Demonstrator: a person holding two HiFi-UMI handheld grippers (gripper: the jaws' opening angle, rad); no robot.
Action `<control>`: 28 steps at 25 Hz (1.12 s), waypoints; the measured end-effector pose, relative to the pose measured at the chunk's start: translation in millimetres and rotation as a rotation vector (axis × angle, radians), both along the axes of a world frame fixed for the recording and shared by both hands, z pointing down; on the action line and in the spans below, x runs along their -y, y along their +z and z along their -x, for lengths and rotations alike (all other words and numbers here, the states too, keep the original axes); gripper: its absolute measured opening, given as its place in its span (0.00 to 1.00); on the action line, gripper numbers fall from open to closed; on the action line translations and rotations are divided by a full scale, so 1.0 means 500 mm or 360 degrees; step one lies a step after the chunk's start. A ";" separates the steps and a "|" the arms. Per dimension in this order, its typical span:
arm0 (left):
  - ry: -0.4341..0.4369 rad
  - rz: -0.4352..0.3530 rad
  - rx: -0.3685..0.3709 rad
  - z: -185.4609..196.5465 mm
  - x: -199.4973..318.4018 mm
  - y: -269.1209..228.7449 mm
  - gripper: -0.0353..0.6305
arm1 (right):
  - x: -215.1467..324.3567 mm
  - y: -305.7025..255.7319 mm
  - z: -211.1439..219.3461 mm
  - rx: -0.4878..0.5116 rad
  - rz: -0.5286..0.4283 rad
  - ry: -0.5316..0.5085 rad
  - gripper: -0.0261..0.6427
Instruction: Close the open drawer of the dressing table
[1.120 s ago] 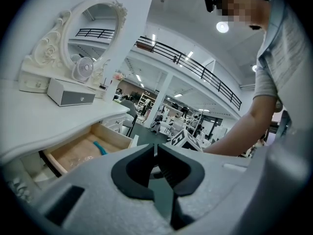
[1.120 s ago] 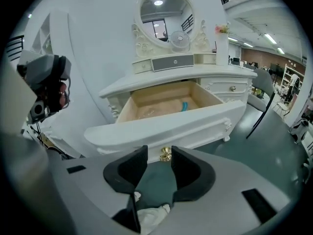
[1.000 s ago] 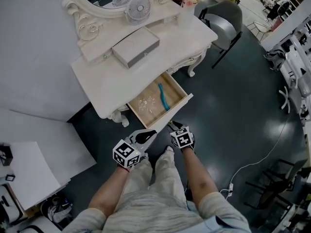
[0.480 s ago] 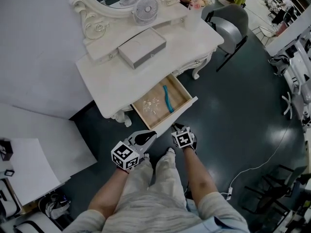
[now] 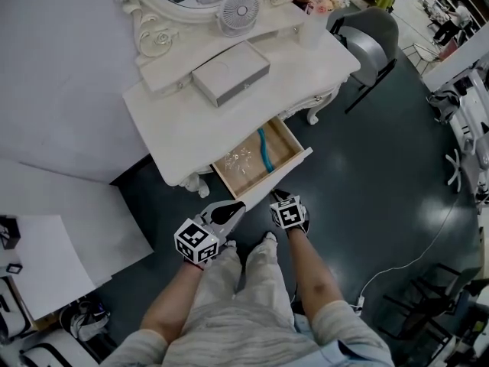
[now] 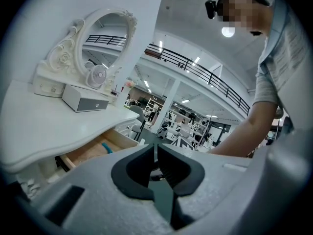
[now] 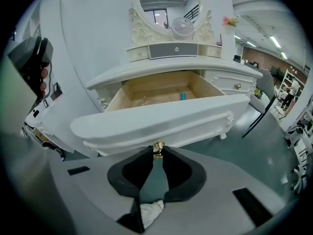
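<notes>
The white dressing table (image 5: 191,121) has its drawer (image 5: 281,176) pulled out, and a teal item (image 5: 264,147) and clear wrapping lie inside. In the right gripper view the drawer front (image 7: 161,121) fills the middle, with its gold knob (image 7: 158,147) at the lower edge. My right gripper (image 7: 158,152) has just been closing, and its tips now pinch that knob. In the head view the right gripper (image 5: 276,197) touches the drawer front. My left gripper (image 5: 233,207) is shut on nothing, a little left of the drawer; in its own view the left gripper (image 6: 155,150) has its jaws together.
A grey box (image 5: 231,73), a small fan (image 5: 242,10) and an oval mirror stand on the table top. A grey chair (image 5: 367,37) is at the table's right. A cable (image 5: 405,258) trails over the dark floor. A white board (image 5: 46,258) lies at the left.
Both grippers have edged a little toward the drawer front. The drawer stands as far out as before.
</notes>
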State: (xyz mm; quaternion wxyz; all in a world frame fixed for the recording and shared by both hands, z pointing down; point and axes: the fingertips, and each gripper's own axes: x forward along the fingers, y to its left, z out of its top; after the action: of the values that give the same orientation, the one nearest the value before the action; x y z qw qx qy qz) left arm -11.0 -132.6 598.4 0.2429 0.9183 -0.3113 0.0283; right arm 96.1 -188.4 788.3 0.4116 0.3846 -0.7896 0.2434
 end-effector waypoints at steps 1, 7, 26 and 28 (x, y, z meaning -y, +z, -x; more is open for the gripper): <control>-0.0005 0.0004 0.0002 0.003 0.004 0.002 0.08 | 0.005 0.000 0.005 -0.0004 0.0000 -0.0003 0.13; -0.0036 0.0031 0.0044 0.017 0.028 0.020 0.08 | 0.038 0.001 0.034 -0.0007 -0.0003 -0.0034 0.13; -0.0087 0.0263 0.0158 0.045 0.068 0.077 0.08 | 0.137 0.001 0.116 -0.0012 -0.0035 -0.0112 0.13; -0.0090 0.0262 0.0150 0.048 0.072 0.077 0.08 | 0.149 0.003 0.126 -0.0012 -0.0042 -0.0115 0.13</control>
State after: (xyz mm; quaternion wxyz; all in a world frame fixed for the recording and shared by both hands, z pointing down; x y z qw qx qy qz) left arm -35.1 -168.4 636.7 0.3032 0.8838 -0.3447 0.0901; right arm 33.0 -262.9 789.9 0.4181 0.3622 -0.8044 0.2166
